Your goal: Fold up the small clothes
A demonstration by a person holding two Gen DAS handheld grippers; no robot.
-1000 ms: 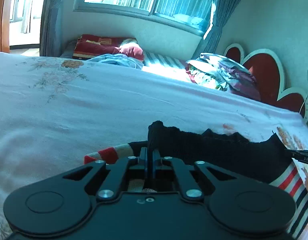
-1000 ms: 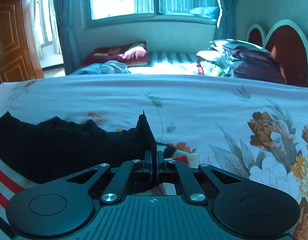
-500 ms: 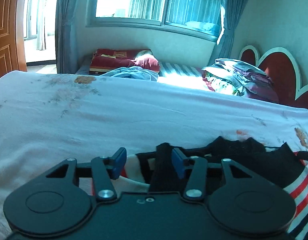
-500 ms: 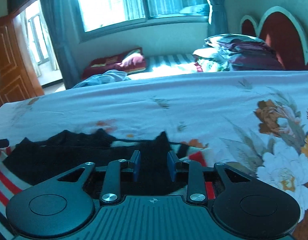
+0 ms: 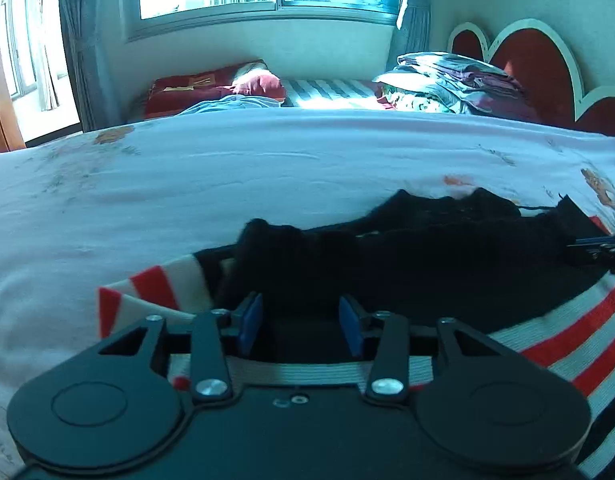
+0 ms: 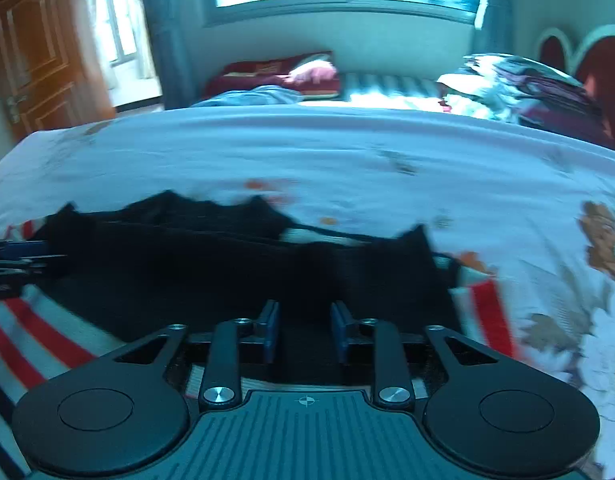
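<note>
A small knit garment, black (image 5: pixel 407 256) with red, white and navy stripes (image 5: pixel 563 332), lies on the bed with its black part folded over the striped part. My left gripper (image 5: pixel 301 322) is open over the garment's left end, blue pads apart, holding nothing. My right gripper (image 6: pixel 304 330) is open over the right end of the same garment (image 6: pixel 235 264), holding nothing. Each gripper's tip shows at the edge of the other's view: the right one in the left wrist view (image 5: pixel 599 246), the left one in the right wrist view (image 6: pixel 15 260).
The floral bedsheet (image 5: pixel 227 176) stretches ahead. Beyond it lie a dark red pillow (image 5: pixel 211 88), a pale blue cloth (image 5: pixel 231 104) and a pile of folded bedding (image 5: pixel 455 80) by the red heart-shaped headboard (image 5: pixel 535 64). A wooden door (image 6: pixel 39 56) stands far left.
Both grippers were shut on the black edge of the garment a second ago. They have opened and let it go; the black part now lies laid over the stripes.
</note>
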